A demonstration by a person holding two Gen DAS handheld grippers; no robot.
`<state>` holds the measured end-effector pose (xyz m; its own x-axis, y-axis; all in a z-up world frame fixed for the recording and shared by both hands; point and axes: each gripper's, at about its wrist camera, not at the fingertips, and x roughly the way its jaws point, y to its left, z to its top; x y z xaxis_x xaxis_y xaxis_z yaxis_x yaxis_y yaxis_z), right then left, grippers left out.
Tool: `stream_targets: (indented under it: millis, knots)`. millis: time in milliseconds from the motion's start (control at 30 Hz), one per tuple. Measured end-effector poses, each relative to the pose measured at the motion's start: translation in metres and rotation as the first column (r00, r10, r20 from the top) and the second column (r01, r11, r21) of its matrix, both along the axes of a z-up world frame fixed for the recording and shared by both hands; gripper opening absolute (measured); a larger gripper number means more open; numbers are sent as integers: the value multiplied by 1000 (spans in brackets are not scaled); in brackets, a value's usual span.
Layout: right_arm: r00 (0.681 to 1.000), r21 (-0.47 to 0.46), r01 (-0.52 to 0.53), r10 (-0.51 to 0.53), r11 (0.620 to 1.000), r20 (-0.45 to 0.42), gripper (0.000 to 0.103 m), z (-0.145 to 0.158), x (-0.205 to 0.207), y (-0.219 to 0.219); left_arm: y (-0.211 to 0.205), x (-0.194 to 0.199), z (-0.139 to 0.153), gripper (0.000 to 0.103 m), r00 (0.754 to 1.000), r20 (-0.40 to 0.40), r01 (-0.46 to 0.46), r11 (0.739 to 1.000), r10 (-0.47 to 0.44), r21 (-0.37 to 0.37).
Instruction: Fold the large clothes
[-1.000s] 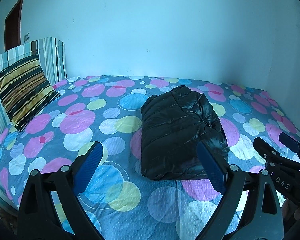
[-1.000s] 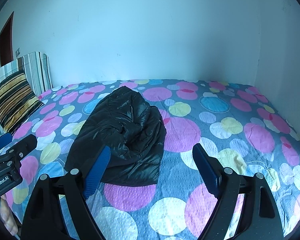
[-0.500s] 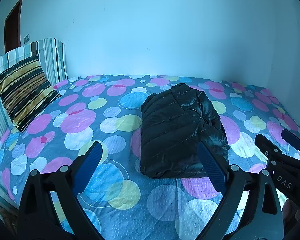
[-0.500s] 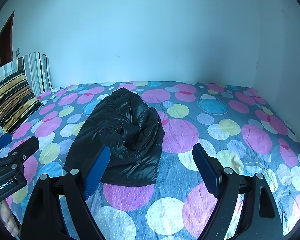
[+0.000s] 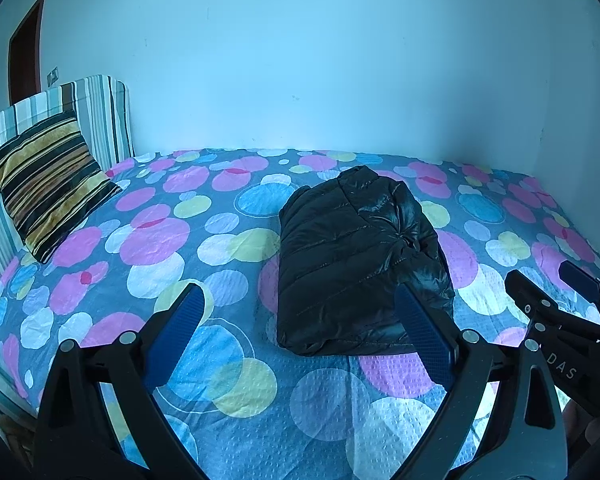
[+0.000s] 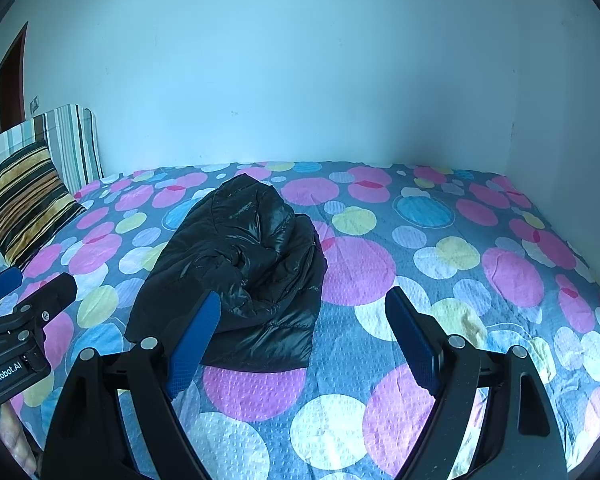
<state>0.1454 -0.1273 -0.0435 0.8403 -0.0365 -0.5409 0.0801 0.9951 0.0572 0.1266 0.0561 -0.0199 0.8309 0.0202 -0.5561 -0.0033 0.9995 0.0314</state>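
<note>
A bed [image 5: 100, 240] covered in a grey spread printed with pink, blue, yellow and white circles fills the ground beyond both pairs of fingers, running to a plain pale wall [image 5: 300, 60] at the far side. On it lies a black puffer jacket [image 5: 352, 256], folded into a compact, roughly rectangular bundle with its quilted back uppermost and a glossy crumpled fold along one side. In the left wrist view the jacket sits just beyond the fingertips, ahead of the gap and toward the right finger, whose tip overlaps its near corner in the picture; no pad touches it. In the right wrist view the same jacket [image 6: 240, 272] lies beyond and to the left finger's side, that finger's tip overlapping its near edge, again without contact.

Far off past the left finger of each gripper, a striped headboard [image 5: 96, 116] stands against the wall, with a cushion [image 5: 48, 184] in black, gold and brown stripes leaning on it.

The left gripper [image 5: 304, 320] has its blue-padded fingers spread wide with nothing between them, above the spread. The right gripper [image 6: 304, 320] is likewise spread wide and empty. Each gripper shows at the edge of the other's view.
</note>
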Motion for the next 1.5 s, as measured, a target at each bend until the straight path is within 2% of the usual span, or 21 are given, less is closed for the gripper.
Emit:
stream_targets:
  millis: [500,567,1100,1500]
  knots:
    - [1000,-12,1,-1,1000,10,83,1,-2,0,0,-2,3,97,1000,7,-5,1000,5,12]
    - [1000,-12,1,-1,1000,9,83,1,-2,1,0,-1,4,101,1000,3,-7,1000,7,12]
    - [1000,-13,0,0,1000,4,83,-1,-2,3,2,0,5,101,1000,18,-14,1000,13,26]
    - [1000,-22,-7,7,1000,-8,83,-9,-1,-1,9,8,-2,101,1000,-12,-28,1000,28,-10]
